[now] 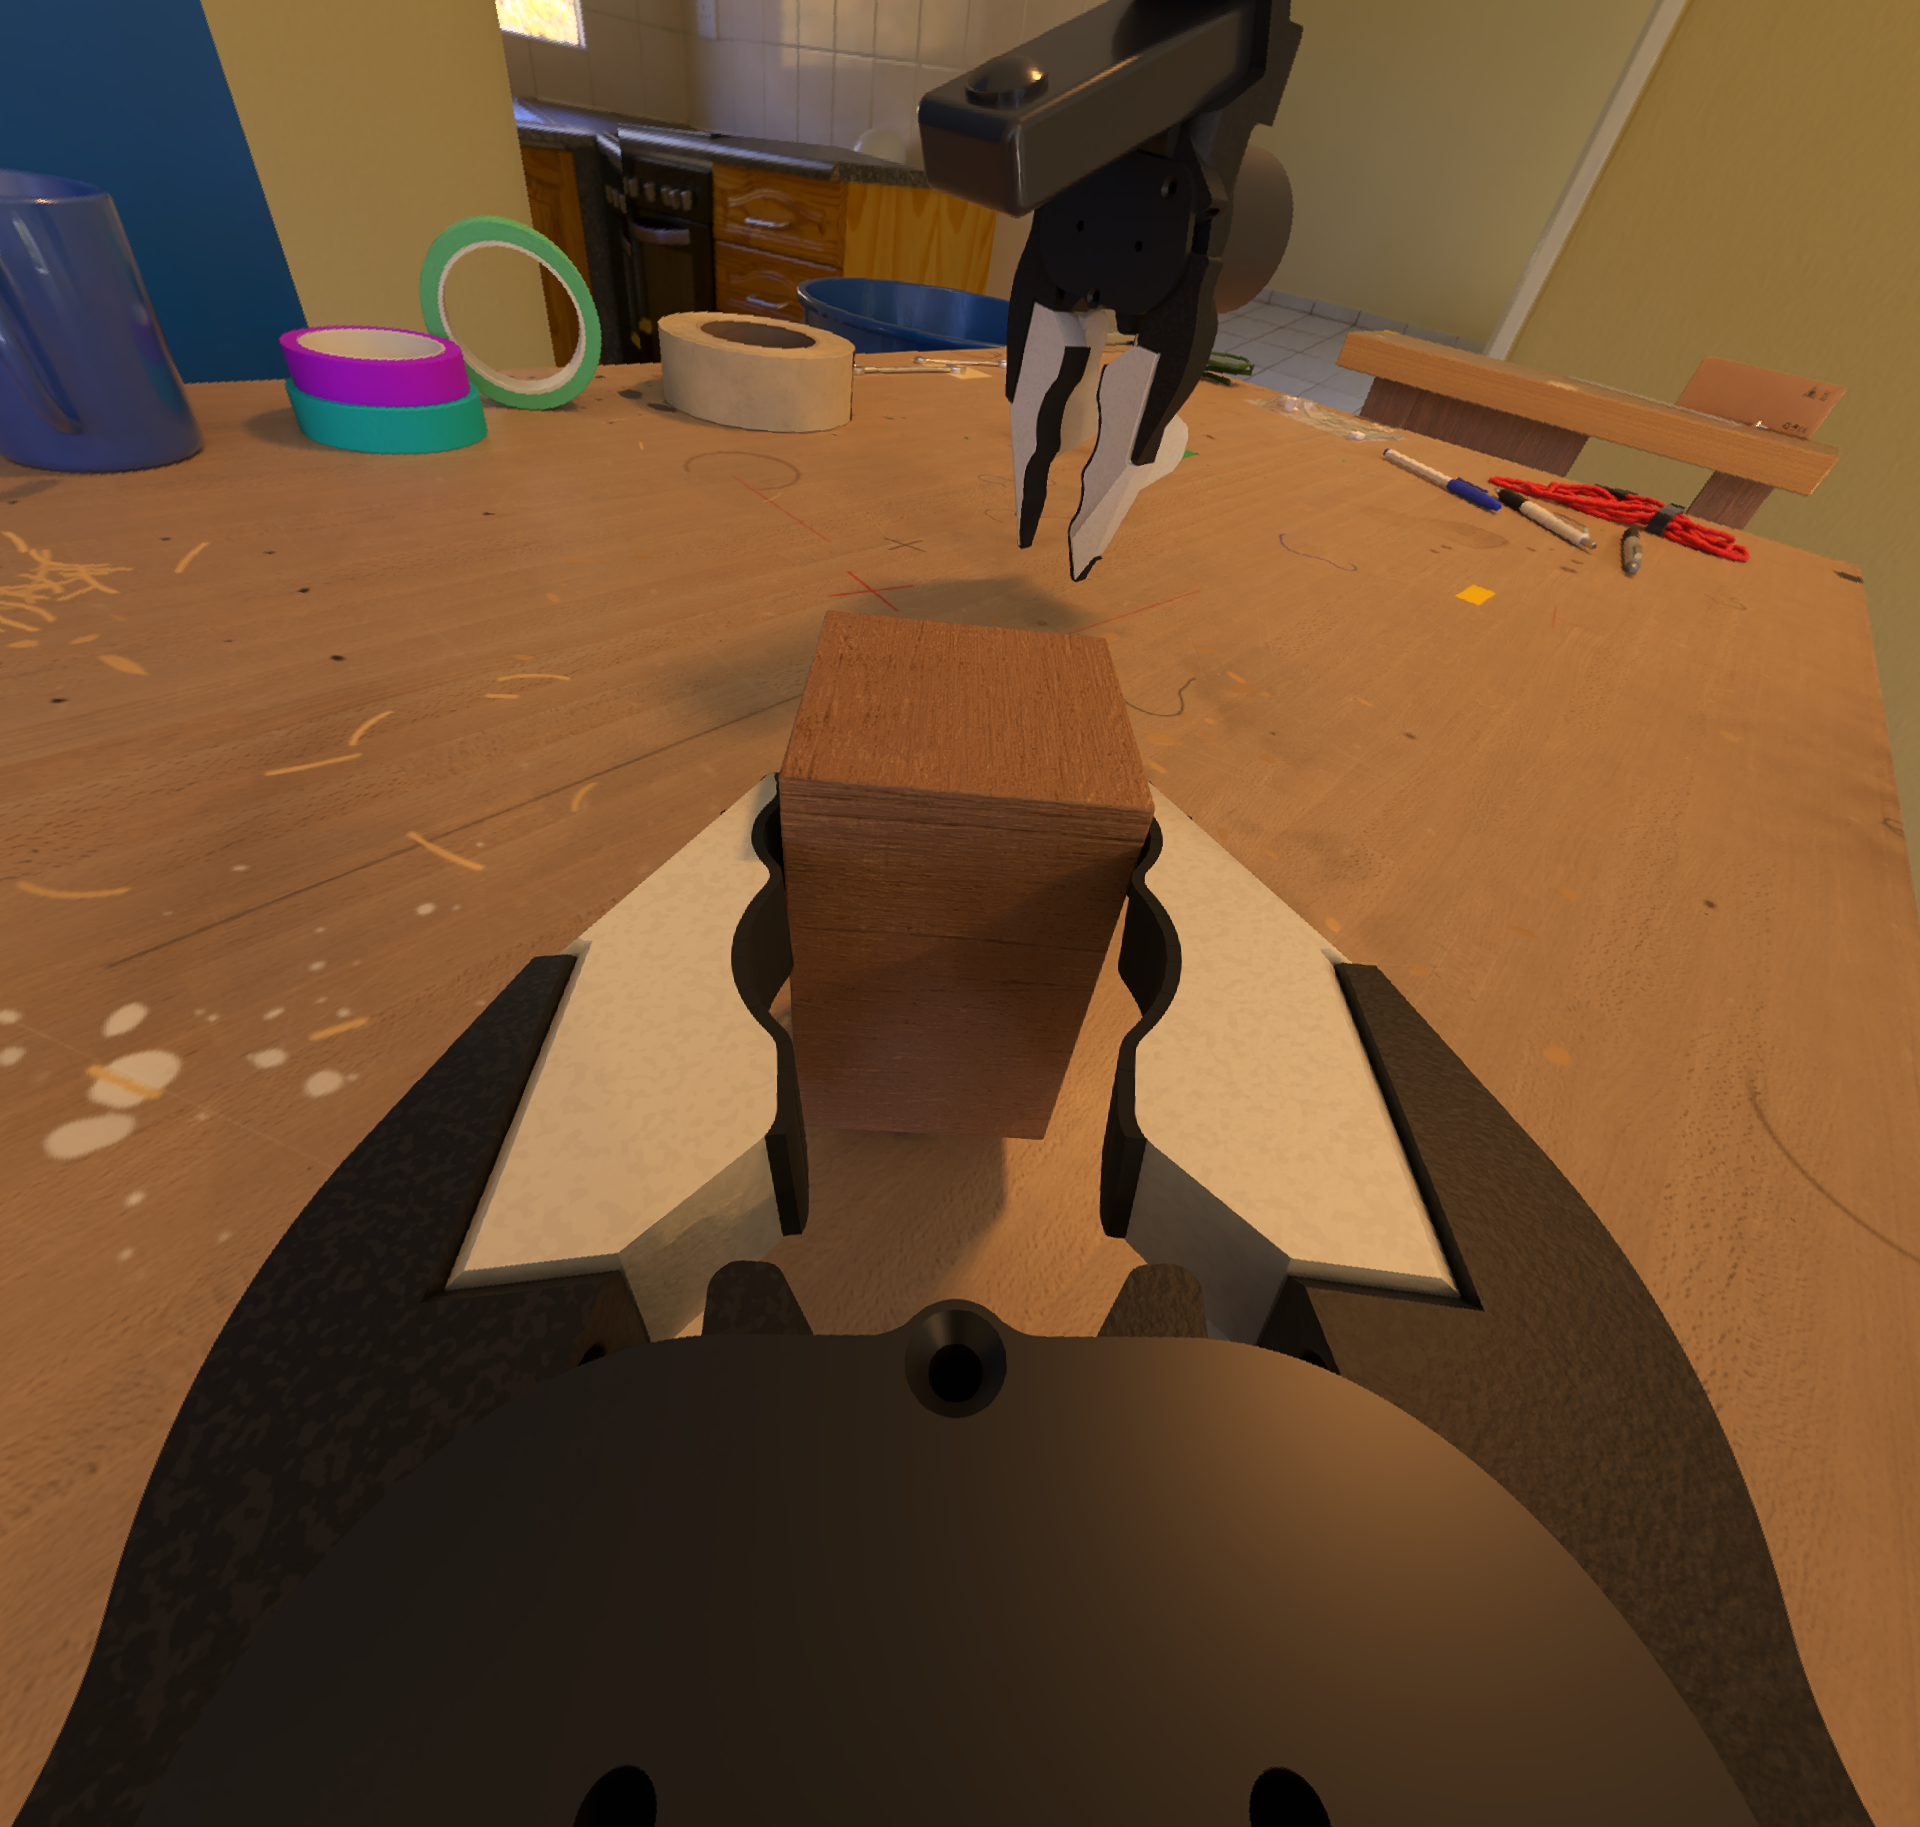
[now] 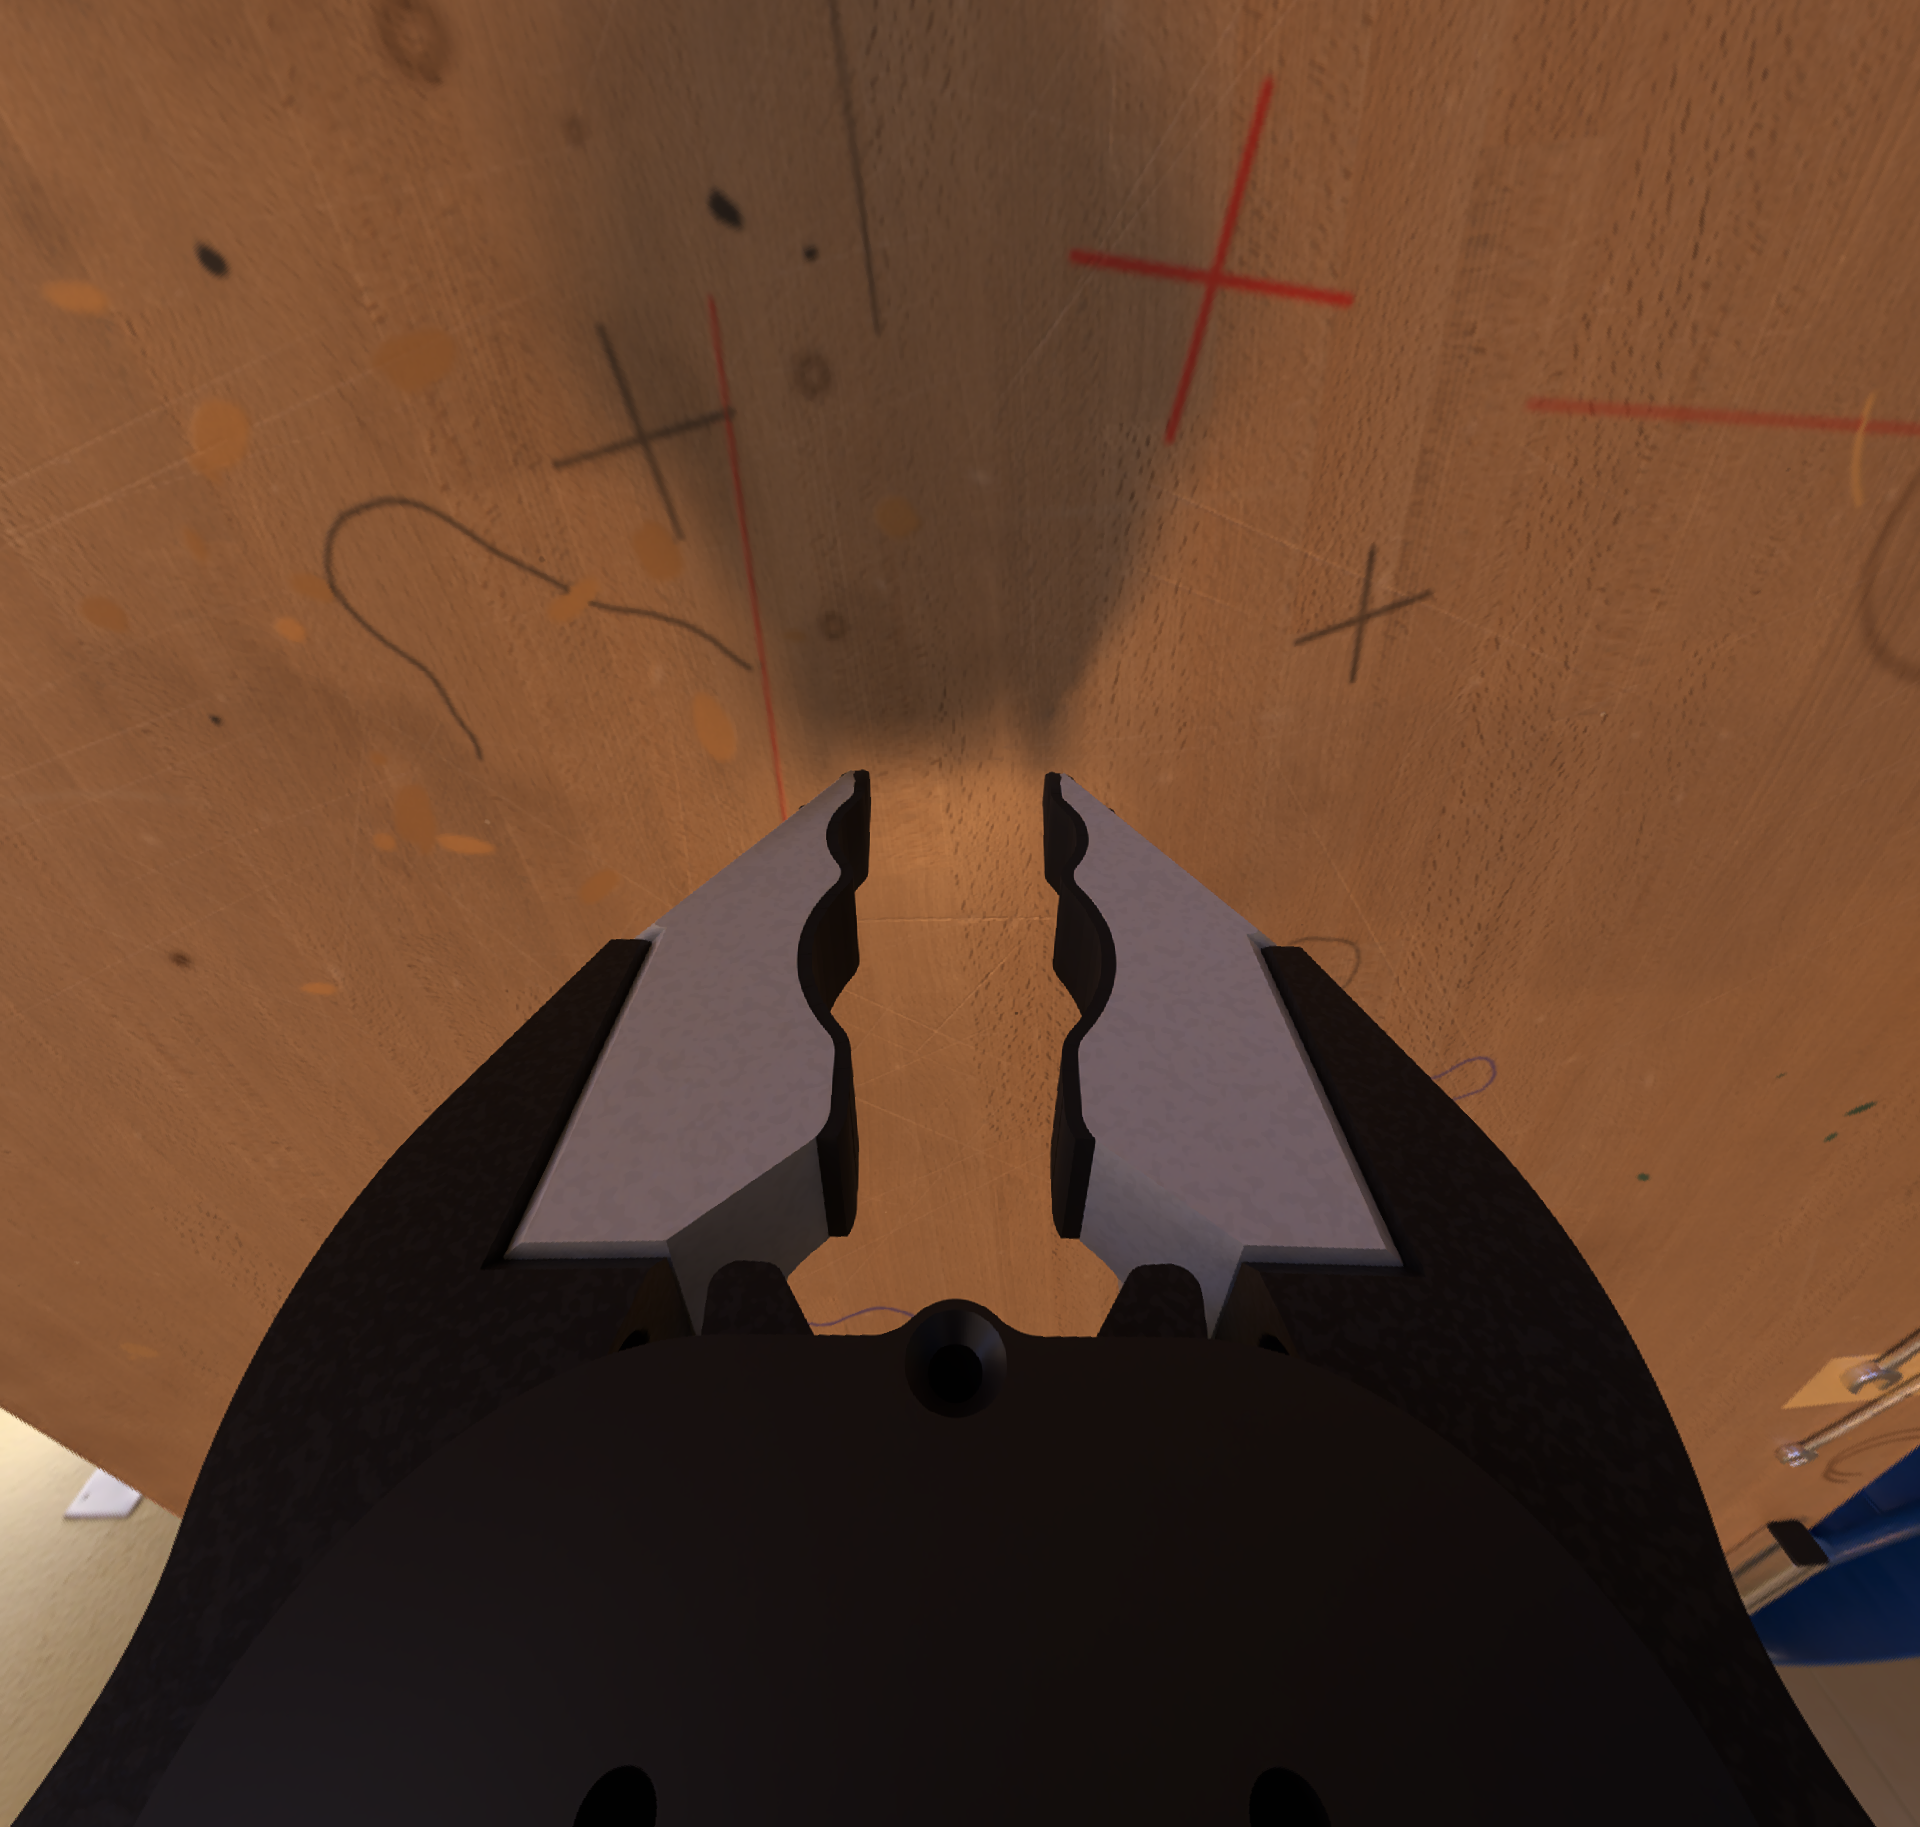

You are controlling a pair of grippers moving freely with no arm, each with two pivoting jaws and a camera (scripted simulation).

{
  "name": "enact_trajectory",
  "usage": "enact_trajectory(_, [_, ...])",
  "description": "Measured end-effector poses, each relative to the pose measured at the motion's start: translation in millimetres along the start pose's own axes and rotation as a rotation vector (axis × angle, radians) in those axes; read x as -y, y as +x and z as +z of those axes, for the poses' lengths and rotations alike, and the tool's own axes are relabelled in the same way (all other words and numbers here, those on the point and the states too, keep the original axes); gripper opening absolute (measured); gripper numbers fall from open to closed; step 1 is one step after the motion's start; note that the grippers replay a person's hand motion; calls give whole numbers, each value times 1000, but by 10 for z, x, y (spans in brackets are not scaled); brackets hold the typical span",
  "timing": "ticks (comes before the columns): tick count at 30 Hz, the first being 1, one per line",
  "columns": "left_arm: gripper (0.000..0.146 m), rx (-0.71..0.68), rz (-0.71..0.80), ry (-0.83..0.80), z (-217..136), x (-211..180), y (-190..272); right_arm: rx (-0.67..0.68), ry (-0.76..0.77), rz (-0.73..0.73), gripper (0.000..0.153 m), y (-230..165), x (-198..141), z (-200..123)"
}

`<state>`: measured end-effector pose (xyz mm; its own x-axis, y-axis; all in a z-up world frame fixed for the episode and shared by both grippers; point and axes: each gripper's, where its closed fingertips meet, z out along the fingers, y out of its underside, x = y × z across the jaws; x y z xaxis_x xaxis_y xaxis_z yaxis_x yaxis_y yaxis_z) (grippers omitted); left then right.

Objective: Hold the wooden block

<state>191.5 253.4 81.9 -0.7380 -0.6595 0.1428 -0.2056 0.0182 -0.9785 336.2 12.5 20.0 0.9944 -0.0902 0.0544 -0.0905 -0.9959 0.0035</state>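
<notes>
The left claw (image 1: 956, 821) is clamped on the reddish-brown rectangular wooden block (image 1: 961, 842), seemingly lifted just off the scuffed wooden bench (image 1: 416, 738). The right claw (image 2: 956, 790), fingers apart and empty, hangs beyond it, pointing down at the bench, probably keeping clear.

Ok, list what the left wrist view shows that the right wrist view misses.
Only the left wrist view shows the wooden block clamped between the left gripper fingers, the tape rolls, markers and red cord. Only the right wrist view shows a red cross drawn beneath the open right gripper. Both show the scuffed wooden table.
</notes>
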Motion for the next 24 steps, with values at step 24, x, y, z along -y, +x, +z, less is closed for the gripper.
enact_trajectory(24, [62,-57,-13,-7,55,-138,-26,18,-108,8,34,-6,-13,91])
